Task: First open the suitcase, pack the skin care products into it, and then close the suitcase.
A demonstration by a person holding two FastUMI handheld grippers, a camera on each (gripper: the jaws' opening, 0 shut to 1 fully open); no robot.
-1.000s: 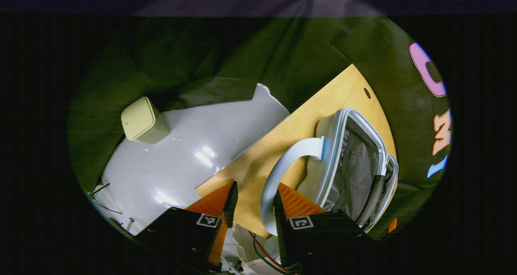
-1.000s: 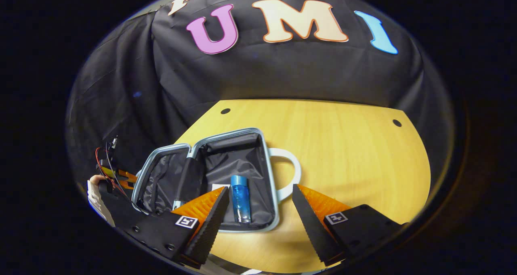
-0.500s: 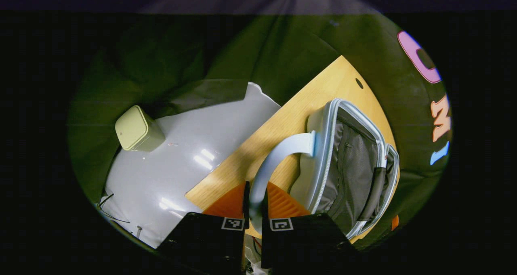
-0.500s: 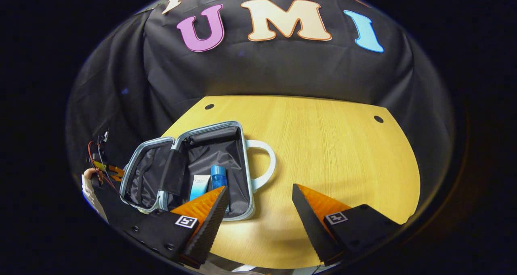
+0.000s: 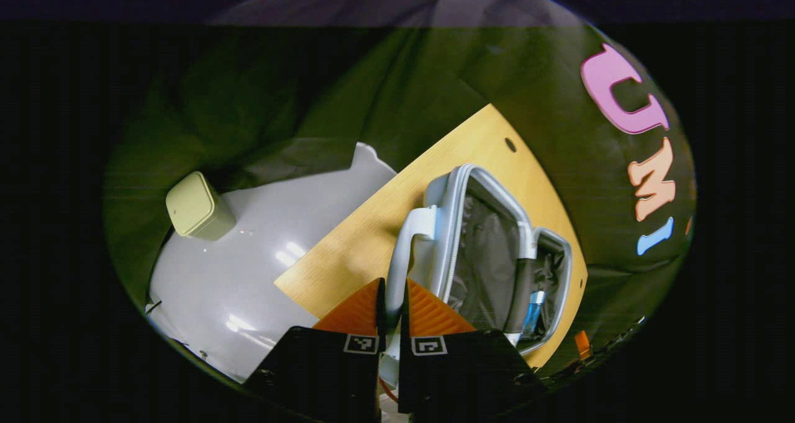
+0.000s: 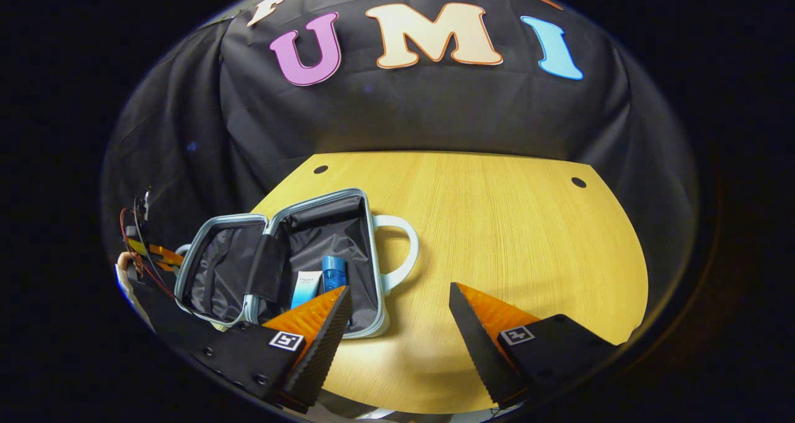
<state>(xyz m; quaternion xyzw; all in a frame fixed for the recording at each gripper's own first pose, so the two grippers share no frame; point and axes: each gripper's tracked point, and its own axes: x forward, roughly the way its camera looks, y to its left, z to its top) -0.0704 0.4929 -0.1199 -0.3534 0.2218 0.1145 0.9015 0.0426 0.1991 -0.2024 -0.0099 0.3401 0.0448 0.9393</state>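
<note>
- While the suitcase (image 6: 292, 264) is lying open on the bench (image 6: 509, 224), the left tongs (image 5: 391, 305) are clamping its lid handle (image 5: 404, 255).
- Right tongs (image 6: 397, 330) are hovering wide apart, the blue bottle (image 6: 333, 272) and tube (image 6: 304, 288) resting just beyond their left finger.

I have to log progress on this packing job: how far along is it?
Done: the pale blue hard-shell suitcase lies open on the wooden table, with a blue bottle and a white-and-blue tube inside. In hand: the left gripper is shut on the lid half's pale blue handle; the right gripper hangs open and empty. Left: closing the suitcase.
</note>
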